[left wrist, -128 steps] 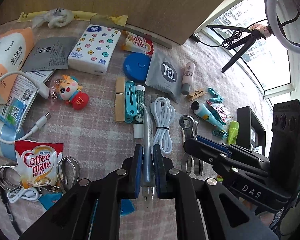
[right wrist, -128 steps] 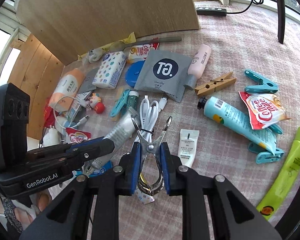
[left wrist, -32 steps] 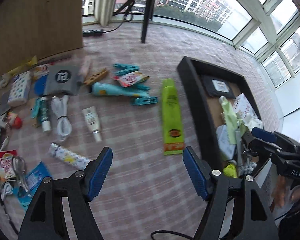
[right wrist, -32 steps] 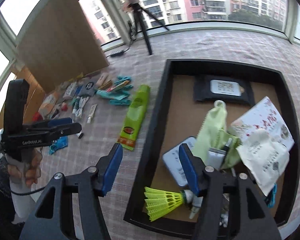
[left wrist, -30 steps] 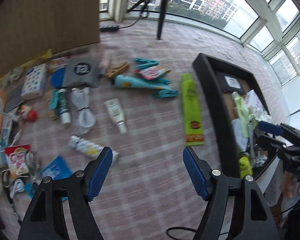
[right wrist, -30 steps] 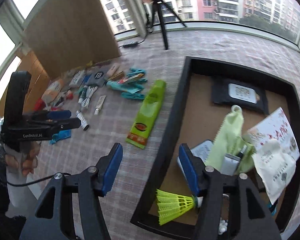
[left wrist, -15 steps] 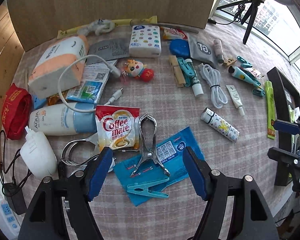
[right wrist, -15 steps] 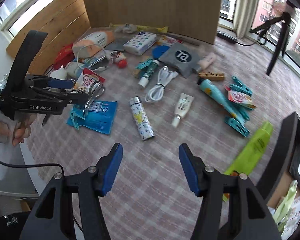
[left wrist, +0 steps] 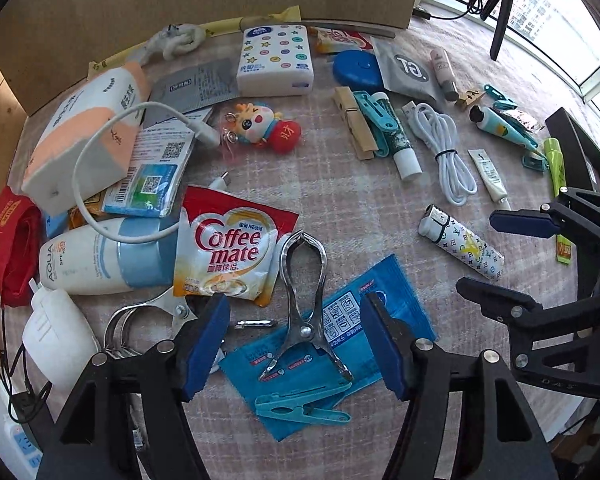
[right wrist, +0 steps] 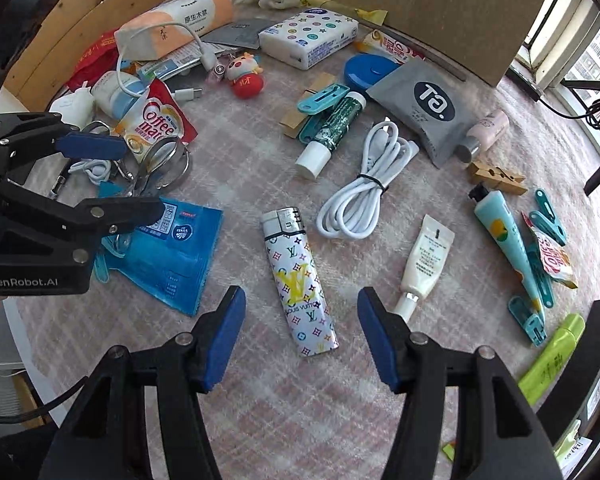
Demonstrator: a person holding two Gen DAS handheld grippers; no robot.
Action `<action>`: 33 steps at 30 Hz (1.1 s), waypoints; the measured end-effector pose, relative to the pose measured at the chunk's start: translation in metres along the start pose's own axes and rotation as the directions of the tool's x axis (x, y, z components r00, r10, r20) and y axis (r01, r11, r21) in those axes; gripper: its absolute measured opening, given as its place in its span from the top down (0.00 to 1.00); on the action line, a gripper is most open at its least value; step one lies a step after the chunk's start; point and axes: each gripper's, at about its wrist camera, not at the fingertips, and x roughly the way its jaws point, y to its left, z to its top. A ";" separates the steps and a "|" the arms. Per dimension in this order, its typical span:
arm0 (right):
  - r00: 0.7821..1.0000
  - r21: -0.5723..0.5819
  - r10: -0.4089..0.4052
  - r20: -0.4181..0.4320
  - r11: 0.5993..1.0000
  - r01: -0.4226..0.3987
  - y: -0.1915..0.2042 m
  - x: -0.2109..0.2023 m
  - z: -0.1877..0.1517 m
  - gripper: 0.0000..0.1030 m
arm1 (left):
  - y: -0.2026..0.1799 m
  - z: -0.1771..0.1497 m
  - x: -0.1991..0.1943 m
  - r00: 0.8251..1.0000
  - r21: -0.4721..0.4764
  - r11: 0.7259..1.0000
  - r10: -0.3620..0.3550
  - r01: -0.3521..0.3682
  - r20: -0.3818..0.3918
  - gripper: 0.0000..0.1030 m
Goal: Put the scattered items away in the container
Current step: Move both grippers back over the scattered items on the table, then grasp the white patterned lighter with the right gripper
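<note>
Your left gripper (left wrist: 296, 350), jaws narrowing but empty, straddles the metal clip (left wrist: 303, 304) on the blue packet (left wrist: 332, 356), teal peg (left wrist: 300, 406) beside; your right gripper (right wrist: 302, 334), spread wide, brackets the lighter (right wrist: 298, 280), having left the tray

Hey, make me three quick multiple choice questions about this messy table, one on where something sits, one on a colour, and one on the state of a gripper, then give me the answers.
1. What does the metal clip lie on?
A. the blue packet
B. the white cable
C. the tissue pack

2. What colour is the round case beside the grey pouch?
A. red
B. blue
C. yellow

3. How does the right gripper stand over the lighter?
A. shut on it
B. open, pads clear of it
C. shut and empty

Answers:
1 A, its handles rest on the blue packet.
2 B, the case is plainly blue.
3 B, the lighter lies on the cloth between the spread pads, untouched.
</note>
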 end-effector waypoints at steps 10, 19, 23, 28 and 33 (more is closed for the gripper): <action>0.998 -0.014 -0.056 0.008 0.998 0.056 -0.006 0.003 0.003 0.69 | -0.006 -0.003 0.004 1.000 0.026 0.999 -0.021 0.021 -0.014 0.83; 0.999 0.091 0.030 0.030 0.995 -0.032 -0.029 -0.009 -0.006 0.77 | 0.008 -0.012 -0.016 0.997 -0.014 0.997 -0.071 0.072 0.024 0.83; 0.997 0.126 0.054 0.051 0.990 -0.060 -0.037 -0.018 -0.012 0.78 | 0.010 -0.012 -0.030 0.996 -0.026 0.997 -0.078 0.079 0.050 0.83; 0.990 0.173 0.065 0.124 0.981 -0.086 -0.053 -0.048 -0.021 0.79 | 0.001 -0.006 -0.052 0.992 -0.007 0.996 -0.092 0.092 0.082 0.83; 0.981 0.254 0.056 0.184 0.962 -0.103 -0.064 -0.068 -0.042 0.80 | -0.028 0.006 -0.058 0.988 0.062 0.992 -0.118 0.112 0.099 0.83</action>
